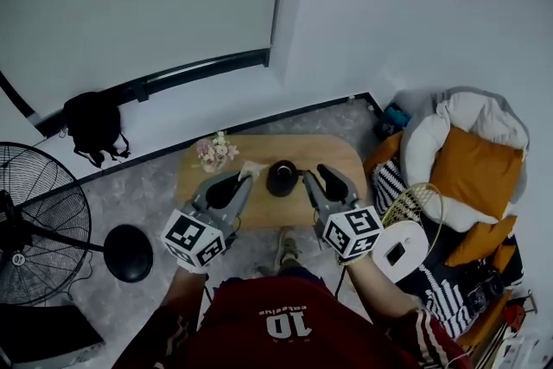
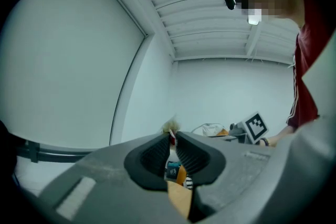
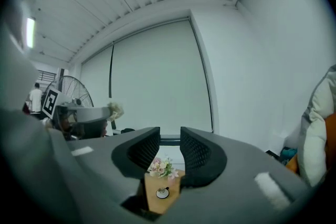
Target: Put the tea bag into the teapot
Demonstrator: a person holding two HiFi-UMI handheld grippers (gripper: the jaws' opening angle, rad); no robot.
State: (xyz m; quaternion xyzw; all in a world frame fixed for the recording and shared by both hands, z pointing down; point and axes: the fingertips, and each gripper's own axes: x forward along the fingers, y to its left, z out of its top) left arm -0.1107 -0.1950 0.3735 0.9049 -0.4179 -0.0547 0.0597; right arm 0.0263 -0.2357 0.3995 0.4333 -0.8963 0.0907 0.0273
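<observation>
The tea bag (image 2: 169, 125) is a small, pale, crumpled pouch, clamped at the tips of the left hand-held gripper (image 2: 173, 137). In the head view it sits just left of the teapot (image 1: 282, 178). The teapot is dark and round and stands mid-surface (image 1: 339, 153); what is inside it cannot be made out. Flowers (image 1: 216, 151) stand at the far left. The right hand-held gripper (image 3: 169, 135) has its jaws apart, with nothing between them.

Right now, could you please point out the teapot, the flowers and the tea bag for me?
teapot (image 1: 282, 178): head view, middle of its dark body.
flowers (image 1: 216, 151): head view, middle of the bunch.
tea bag (image 3: 114, 110): right gripper view, its pale crumpled middle.
</observation>
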